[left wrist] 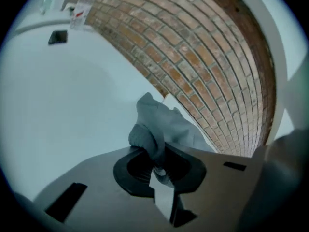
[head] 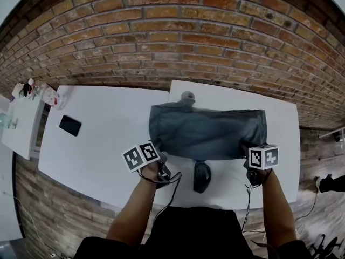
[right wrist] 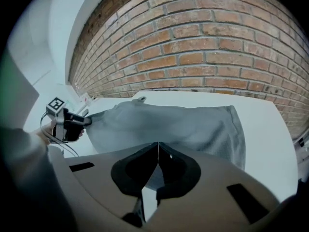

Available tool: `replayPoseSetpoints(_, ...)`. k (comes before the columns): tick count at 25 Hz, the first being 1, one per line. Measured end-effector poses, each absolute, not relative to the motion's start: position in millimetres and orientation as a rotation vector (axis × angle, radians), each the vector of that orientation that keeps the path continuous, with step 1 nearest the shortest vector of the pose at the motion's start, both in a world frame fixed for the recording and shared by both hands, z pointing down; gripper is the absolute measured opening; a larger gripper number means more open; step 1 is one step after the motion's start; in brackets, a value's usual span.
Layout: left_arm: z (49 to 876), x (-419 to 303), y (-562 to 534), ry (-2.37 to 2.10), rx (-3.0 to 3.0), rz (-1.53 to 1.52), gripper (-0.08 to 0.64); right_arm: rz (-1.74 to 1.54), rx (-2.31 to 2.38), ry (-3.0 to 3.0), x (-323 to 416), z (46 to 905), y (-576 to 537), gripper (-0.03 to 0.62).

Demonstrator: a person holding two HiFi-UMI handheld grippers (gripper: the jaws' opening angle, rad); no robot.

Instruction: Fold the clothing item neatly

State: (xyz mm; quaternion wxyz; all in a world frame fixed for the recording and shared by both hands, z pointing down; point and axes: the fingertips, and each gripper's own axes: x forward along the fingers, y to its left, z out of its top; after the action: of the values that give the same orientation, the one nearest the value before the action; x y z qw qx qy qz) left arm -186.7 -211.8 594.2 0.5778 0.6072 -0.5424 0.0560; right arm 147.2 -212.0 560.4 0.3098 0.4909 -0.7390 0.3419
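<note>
garment: the grey garment [head: 207,131] lay spread flat on the white bench [head: 102,139], towards its right end, between the far and near edges.
left tongs: the left tongs [left wrist: 157,164] were clamped on a bunched wad of cloth at the garment's near left corner.
right tongs: the right tongs [right wrist: 158,166] had their jaws together at the near right corner, with thin cloth seemingly pinched between them.
step: likely the start of a fold; both near corners were taken and nothing was turned over yet.
next move: it would call for lifting both corners together and carrying them evenly towards the far edge, keeping the hem taut so the sides stay square.
</note>
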Motion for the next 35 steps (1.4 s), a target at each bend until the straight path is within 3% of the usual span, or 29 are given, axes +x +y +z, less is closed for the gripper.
replayPoseSetpoints(8, 514.4, -157.7, -255.8, -1.407, 1.771, 0.263, 0.028, 0.946, 1.5, -1.797, 213.7, 569.8, -209.2, 0.003)
replayPoseSetpoints(20, 434.2, -21.0, -280.4, -1.446, 2.152, 0.459, 0.029, 1.016, 1.397, -1.937, 221.2, 571.7, -198.5, 0.003)
replayPoseSetpoints(29, 518.8, -183.5, -228.0, -1.578, 1.467, 0.062, 0.029, 1.006, 1.307, -1.957, 218.1, 580.2, -196.6, 0.002)
replayPoseSetpoints(35, 612.4, -202.6, -180.5, -1.416, 1.155, -0.026, 0.029, 1.01, 1.293, -1.919, 212.0, 592.6, -193.4, 0.003)
